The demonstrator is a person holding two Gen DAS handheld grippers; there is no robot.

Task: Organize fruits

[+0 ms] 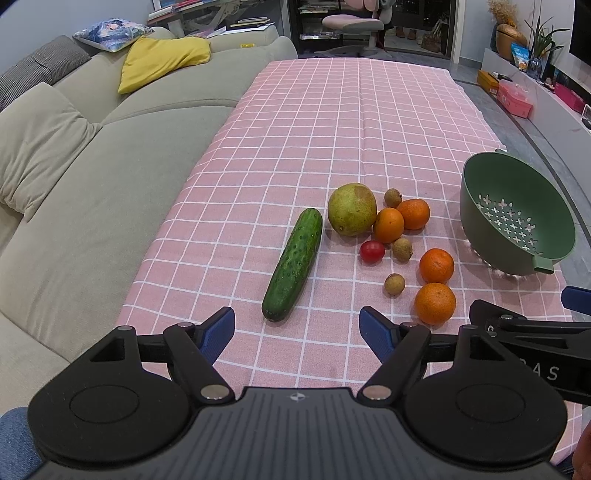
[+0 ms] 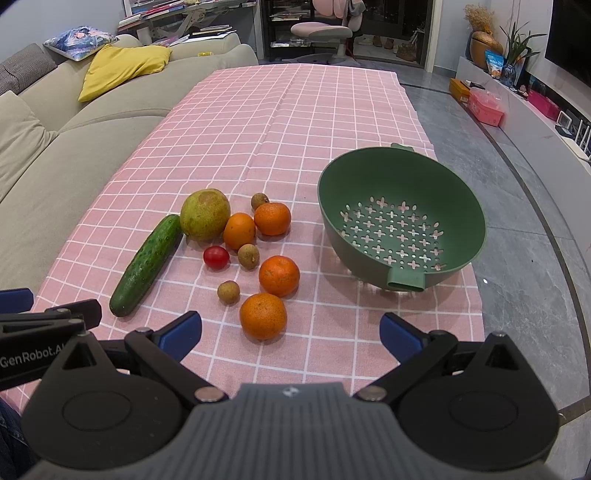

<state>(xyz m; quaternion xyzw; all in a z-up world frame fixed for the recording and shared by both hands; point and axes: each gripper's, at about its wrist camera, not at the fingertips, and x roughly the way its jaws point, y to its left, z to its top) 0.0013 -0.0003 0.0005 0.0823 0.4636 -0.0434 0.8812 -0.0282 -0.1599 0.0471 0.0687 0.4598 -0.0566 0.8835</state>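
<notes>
On the pink checked cloth lie a cucumber, a green-yellow pear, several oranges, a cherry tomato and small brown longans. A green colander stands empty to their right. My left gripper hovers open just short of the cucumber's near end, nothing between its blue fingers. In the right wrist view my right gripper is open too, with the nearest orange just ahead of its gap. The colander sits right of the fruit there.
A beige sofa with a yellow cushion runs along the cloth's left edge. Grey tiled floor lies to the right, with boxes and a low shelf beyond. A pink chair stands at the far end.
</notes>
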